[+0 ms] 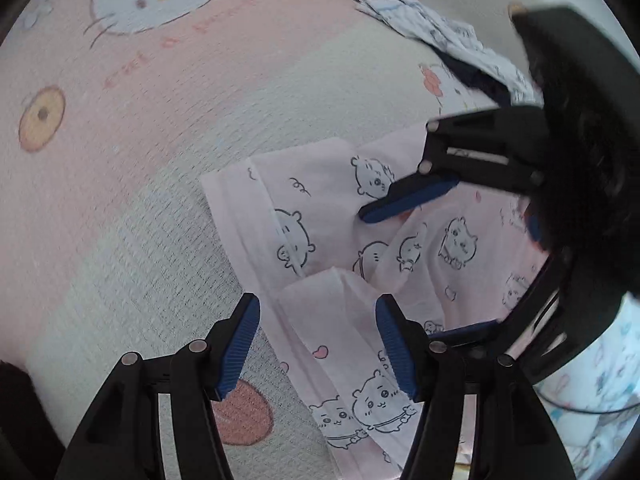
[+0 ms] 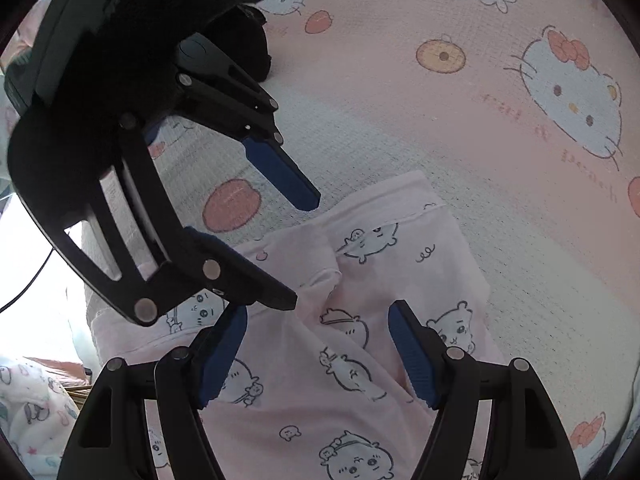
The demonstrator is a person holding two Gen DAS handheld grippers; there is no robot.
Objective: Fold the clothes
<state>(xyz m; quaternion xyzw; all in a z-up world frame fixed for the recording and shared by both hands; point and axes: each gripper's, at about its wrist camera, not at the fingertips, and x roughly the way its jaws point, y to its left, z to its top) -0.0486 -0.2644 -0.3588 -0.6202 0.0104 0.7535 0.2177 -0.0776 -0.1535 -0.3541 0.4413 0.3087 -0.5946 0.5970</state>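
left wrist view: looking steeply down, close over the pink garment (image 1: pixel 320 216) | right wrist view: looking steeply down, close over it from the opposite side | both are sharing the garment and the cartoon-print bedspread (image 1: pixel 160 128)

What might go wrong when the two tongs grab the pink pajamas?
1. Both tongs, left and right, hang open very close together over the pajamas, so they might bump each other.
2. The pajamas are bunched where the legs meet, so a pinch there may catch several layers and give a crooked fold.
3. The pajamas lie on a soft blanket, so the pads may pinch that too.
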